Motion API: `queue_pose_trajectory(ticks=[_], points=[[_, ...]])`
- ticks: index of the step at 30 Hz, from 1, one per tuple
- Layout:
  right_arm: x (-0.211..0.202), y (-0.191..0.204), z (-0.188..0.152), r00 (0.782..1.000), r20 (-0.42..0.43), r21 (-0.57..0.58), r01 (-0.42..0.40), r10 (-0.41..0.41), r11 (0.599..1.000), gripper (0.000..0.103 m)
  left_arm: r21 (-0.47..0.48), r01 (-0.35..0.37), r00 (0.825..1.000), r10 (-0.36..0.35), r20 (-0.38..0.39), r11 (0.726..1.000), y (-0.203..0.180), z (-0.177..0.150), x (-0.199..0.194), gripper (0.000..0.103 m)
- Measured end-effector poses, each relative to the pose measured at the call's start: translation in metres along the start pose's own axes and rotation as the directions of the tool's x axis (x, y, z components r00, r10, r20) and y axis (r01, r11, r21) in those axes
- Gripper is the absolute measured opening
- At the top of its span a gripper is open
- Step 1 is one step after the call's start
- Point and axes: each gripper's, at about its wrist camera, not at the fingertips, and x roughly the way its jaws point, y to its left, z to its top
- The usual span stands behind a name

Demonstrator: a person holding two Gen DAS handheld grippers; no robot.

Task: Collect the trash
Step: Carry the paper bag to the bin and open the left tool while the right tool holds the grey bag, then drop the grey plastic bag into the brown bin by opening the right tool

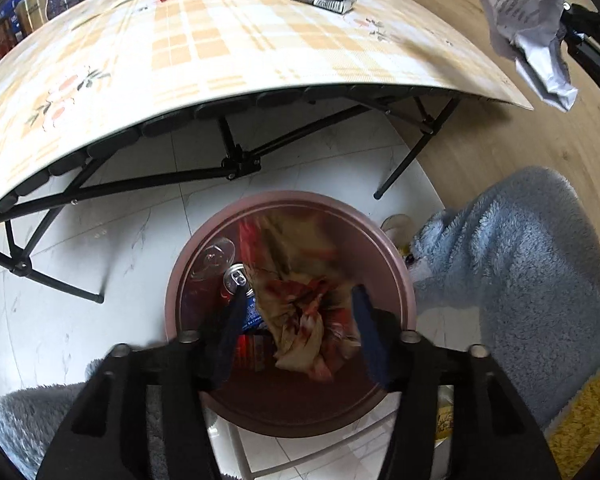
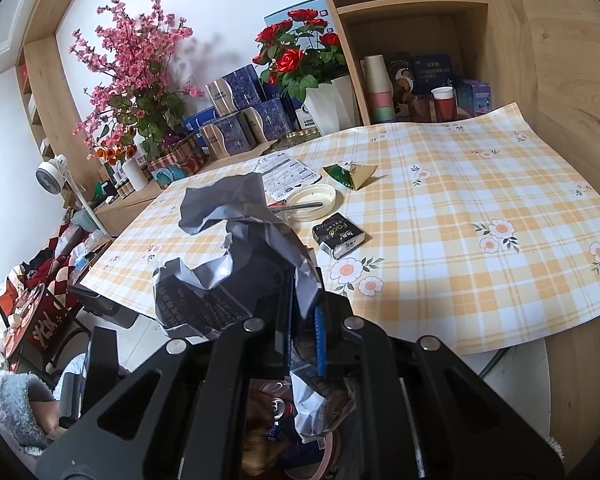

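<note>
The right gripper (image 2: 302, 320) clamps a crumpled paper (image 2: 236, 248) above the table (image 2: 460, 208), near its edge — light, soft stuff that should crush and hold wherever pinched. The left gripper (image 1: 298, 320) hangs over the bin (image 1: 404, 280) with jaws apart, a wrapper (image 1: 300, 320) blurred between them; whether it touches either finger cannot be told. A can (image 1: 236, 280) lies in the bin. On the table remain a black pack (image 2: 338, 236), a lid (image 2: 312, 202) and a green wrapper (image 2: 350, 174) — small and probably light. The paper hides most of the right fingers.
</note>
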Motion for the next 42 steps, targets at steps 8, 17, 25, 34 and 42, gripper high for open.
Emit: queue_pose_trajectory(ticks=[8, 17, 25, 34, 42], points=[[0.004, 0.005, -0.005, 1.000, -0.019, -0.014, -0.018, 0.018, 1.000, 0.012, -0.054, -0.021, 0.994, 0.027, 0.102, 0.998, 0.009, 0.007, -0.025, 0.071], [0.012, 0.019, -0.023, 0.996, -0.078, -0.062, -0.048, 0.043, 0.997, 0.012, -0.240, -0.125, 0.901, 0.212, 0.380, 0.963, 0.044, 0.012, -0.107, 0.095], [0.034, 0.046, -0.052, 0.981, -0.175, -0.116, -0.107, 0.086, 0.987, 0.012, -0.329, -0.311, 0.758, 0.441, 0.481, 0.892, 0.068, -0.001, -0.158, 0.097], [0.064, 0.080, -0.094, 0.943, -0.316, -0.203, -0.177, 0.107, 0.963, 0.012, -0.430, -0.302, 0.746, 0.491, 0.449, 0.851, 0.087, -0.018, -0.158, 0.097], [0.078, 0.086, -0.112, 0.912, -0.397, -0.219, -0.199, 0.100, 0.955, 0.013, -0.450, -0.286, 0.773, 0.481, 0.414, 0.846, 0.094, -0.018, -0.149, 0.097]])
